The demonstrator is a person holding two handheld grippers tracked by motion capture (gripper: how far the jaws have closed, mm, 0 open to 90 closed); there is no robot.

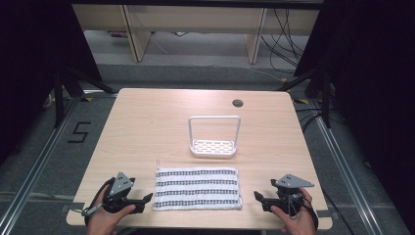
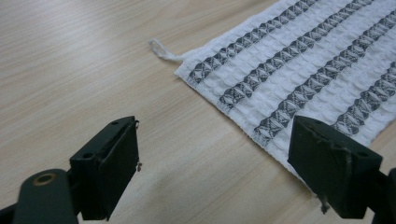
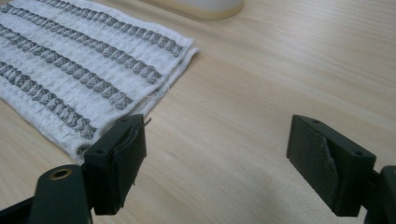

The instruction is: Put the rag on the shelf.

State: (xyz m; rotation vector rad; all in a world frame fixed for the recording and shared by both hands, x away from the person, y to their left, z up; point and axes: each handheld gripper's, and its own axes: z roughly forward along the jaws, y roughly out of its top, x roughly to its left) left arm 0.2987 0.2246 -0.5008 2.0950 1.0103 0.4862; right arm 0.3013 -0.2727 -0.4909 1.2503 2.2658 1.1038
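A white cloth [image 1: 197, 188] with dark patterned stripes lies flat near the table's front edge; a small loop [image 1: 158, 163] sticks out at its far left corner. My left gripper [image 1: 148, 198] rests just left of the cloth, open, jaws pointing at its left edge. In the left gripper view the cloth [image 2: 299, 70] lies ahead to the right, and the right jaw overlaps its near edge. My right gripper [image 1: 256, 195] sits a little right of the cloth, open and empty. The right gripper view has the cloth [image 3: 84, 70] at the left, beside the left jaw.
A white wire rack [image 1: 214, 138] with a perforated base stands behind the cloth at the table's centre; its base [image 3: 205, 7] shows at the top of the right gripper view. A round cable hole [image 1: 238, 103] lies near the far edge. Bare wooden table [image 1: 137, 132] surrounds everything.
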